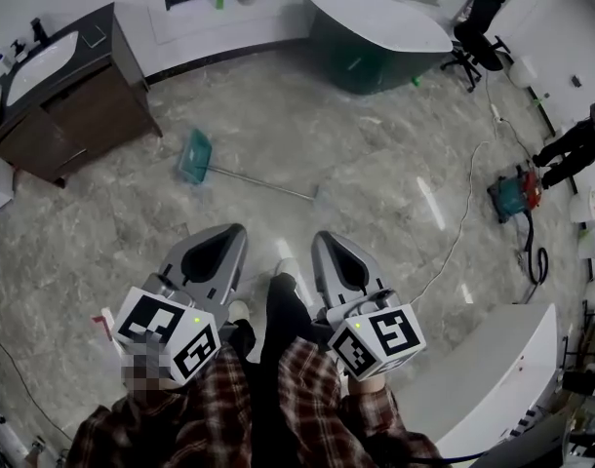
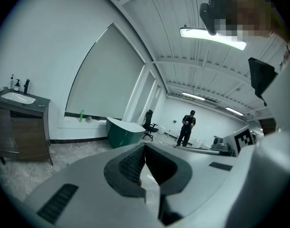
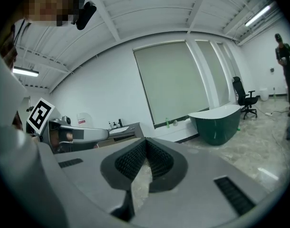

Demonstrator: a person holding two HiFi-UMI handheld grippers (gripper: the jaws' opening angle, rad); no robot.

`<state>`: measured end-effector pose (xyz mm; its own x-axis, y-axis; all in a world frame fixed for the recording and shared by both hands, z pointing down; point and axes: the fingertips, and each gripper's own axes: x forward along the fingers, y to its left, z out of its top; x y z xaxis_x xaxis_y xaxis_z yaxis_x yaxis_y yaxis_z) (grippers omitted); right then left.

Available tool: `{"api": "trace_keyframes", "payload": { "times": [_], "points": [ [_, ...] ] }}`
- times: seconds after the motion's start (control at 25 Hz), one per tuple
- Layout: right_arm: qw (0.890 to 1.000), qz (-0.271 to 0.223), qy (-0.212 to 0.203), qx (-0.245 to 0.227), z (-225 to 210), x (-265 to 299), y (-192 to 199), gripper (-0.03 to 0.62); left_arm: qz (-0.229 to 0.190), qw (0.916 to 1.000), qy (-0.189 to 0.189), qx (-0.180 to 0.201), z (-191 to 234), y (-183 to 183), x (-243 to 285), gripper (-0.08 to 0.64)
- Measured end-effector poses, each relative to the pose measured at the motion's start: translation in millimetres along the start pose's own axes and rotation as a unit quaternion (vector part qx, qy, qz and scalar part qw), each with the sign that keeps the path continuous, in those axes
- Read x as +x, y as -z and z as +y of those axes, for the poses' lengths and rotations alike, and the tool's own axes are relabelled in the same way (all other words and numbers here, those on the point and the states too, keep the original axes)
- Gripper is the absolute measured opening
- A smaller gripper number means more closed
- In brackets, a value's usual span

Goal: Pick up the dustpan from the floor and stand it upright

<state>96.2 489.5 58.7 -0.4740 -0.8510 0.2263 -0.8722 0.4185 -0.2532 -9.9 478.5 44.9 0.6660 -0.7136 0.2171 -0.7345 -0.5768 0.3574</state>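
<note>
My left hand-held gripper (image 1: 231, 230) and right hand-held gripper (image 1: 322, 236) are pressed together, empty; the dustpan (image 1: 195, 156) lies flat, handle slanting lower-right.

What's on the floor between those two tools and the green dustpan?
Nothing: in the head view, only bare marble floor lies between the left tool, the right tool and the dustpan with its long handle.

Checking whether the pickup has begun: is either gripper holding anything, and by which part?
Nothing is held. Left gripper and right gripper are shut and empty; the dustpan lies on the floor ahead, apart from both.
</note>
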Motion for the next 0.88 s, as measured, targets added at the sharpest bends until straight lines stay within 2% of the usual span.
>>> {"api": "trace_keyframes", "payload": {
  "times": [0.24, 0.4, 0.56, 0.88],
  "points": [
    [1.0, 0.001, -0.006, 0.002, -65.5, 41.5, -29.6, 0.011, -0.009, 0.9999, -0.013, -0.001, 14.8, -29.5, 73.2, 0.012],
    [1.0, 0.004, -0.015, -0.019, -111.2, 69.2, -59.7, 0.011, -0.024, 0.9993, -0.026, 0.006, 18.2, -58.3, 127.1, 0.012],
    [0.999, 0.003, -0.038, -0.029, -145.6, 87.9, -88.8, 0.011, -0.032, 0.9983, -0.049, -0.003, 24.4, -74.6, 169.1, 0.012],
    [0.996, 0.046, -0.077, -0.017, -189.1, 138.0, -85.6, 0.011, -0.029, 0.9945, -0.096, -0.029, 54.4, -80.5, 214.4, 0.012]
  ]
}}
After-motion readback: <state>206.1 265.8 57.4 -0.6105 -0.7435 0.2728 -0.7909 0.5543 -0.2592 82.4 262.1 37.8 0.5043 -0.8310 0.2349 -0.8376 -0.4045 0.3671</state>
